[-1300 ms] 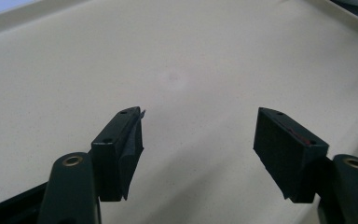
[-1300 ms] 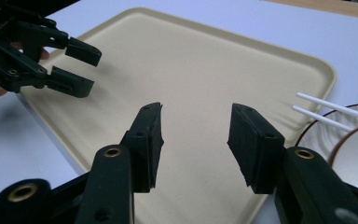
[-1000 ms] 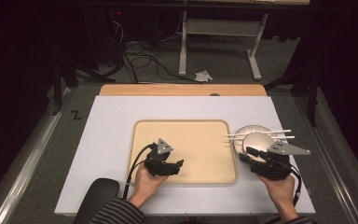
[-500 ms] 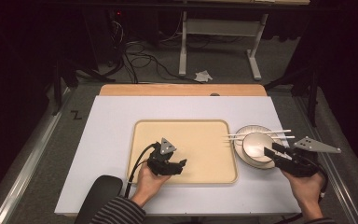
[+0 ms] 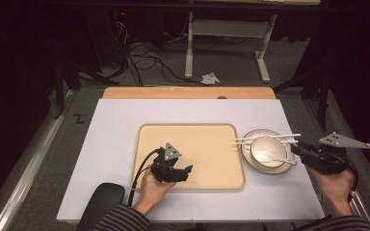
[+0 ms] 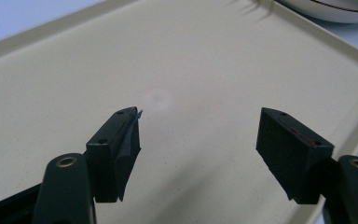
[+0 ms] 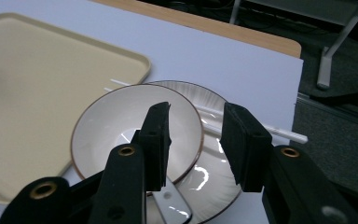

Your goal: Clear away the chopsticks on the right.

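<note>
Table (image 5: 115, 144): right gripper (image 5: 302, 150) farther right (off bowl (image 5: 268, 149))

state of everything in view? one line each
left gripper: open, empty, over tray
right gripper: open, jaws straddling bowl rim
tray: empty, flat on table
bowl: upright, on plate
plate: flat, beside tray
chopsticks: lying across bowl and plate

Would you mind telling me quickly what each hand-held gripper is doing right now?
Left hand-held gripper: open, holding nothing, over the tray.
Right hand-held gripper: open, jaws straddling the bowl rim, not yet clamped.
</note>
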Motion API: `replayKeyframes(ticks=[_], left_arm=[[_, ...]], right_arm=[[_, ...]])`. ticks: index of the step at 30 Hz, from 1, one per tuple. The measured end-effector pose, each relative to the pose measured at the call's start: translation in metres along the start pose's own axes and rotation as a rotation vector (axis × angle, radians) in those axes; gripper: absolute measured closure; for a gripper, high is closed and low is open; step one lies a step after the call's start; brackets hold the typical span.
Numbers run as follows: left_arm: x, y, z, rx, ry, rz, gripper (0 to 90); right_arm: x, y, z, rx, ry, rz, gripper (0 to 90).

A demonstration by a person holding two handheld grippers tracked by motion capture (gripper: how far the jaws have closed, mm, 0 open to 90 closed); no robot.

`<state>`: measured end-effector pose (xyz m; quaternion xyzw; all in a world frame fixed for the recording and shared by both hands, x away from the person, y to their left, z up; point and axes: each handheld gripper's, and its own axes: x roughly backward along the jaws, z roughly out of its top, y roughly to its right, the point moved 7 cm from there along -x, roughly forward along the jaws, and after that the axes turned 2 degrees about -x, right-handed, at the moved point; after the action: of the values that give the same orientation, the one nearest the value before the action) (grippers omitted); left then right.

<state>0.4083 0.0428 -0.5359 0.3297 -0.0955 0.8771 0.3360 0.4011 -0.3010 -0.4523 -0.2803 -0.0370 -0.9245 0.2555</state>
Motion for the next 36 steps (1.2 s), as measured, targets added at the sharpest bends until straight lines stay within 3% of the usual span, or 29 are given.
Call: replayKeyframes(ticks=[6, 16, 25, 26, 36], left_arm=[[0.003, 0.002, 0.001, -0.004, 0.007, -0.01, 29.0], [0.01, 0.002, -0.001, 0.004, 0.003, 0.007, 28.1], [0.022, -0.002, -0.009, 0.042, 0.01, 0.029, 27.8], [0.022, -0.003, -0.012, 0.06, 0.008, 0.032, 27.8], [0.032, -0.001, -0.026, 0.056, 0.004, 0.046, 27.8]], right_arm=[[0.009, 0.021, 0.007, 0.048, -0.022, -0.059, 66.7], [0.013, 0.05, 0.013, 0.057, -0.041, -0.093, 69.4], [-0.002, 0.078, 0.024, 0.077, -0.076, -0.108, 69.6], [-0.004, 0.08, 0.024, 0.084, -0.079, -0.109, 69.6], [-0.032, 0.109, 0.019, 0.074, -0.159, -0.084, 69.9]])
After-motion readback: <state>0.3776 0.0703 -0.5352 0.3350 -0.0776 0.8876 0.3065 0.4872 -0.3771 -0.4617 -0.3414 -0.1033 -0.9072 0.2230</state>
